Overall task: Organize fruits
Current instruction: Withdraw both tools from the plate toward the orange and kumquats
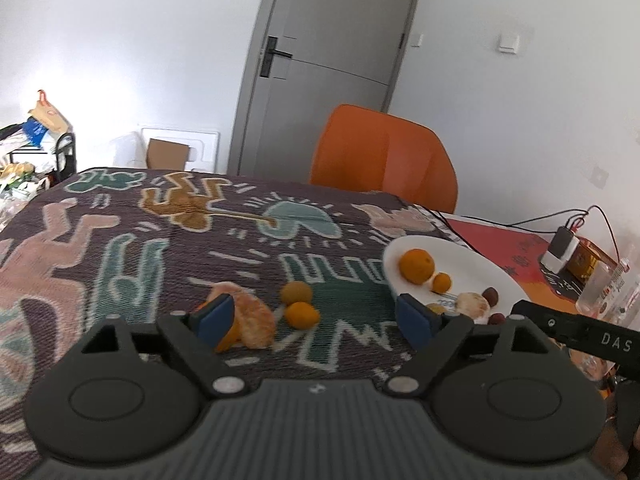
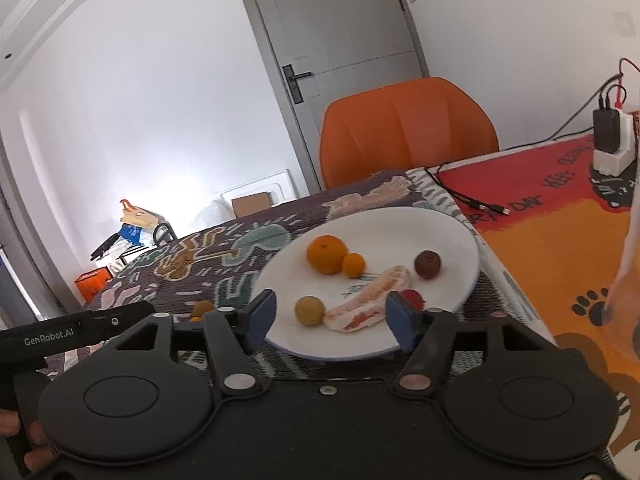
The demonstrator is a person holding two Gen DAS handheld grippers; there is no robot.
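peeled orange (image 1: 256, 320) part hidden, bottle (image 1: 612, 292) cut off

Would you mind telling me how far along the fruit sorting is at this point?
Partly done. The white plate already holds an orange, a grapefruit piece and smaller fruits. Nothing is in hand: the left gripper and right gripper are both open and empty. Left on the cloth: peeled orange segments and two small round fruits.

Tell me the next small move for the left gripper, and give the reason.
Probably ease the open left gripper forward over the small orange fruit and close on it: it lies on the cloth, outside the white plate.
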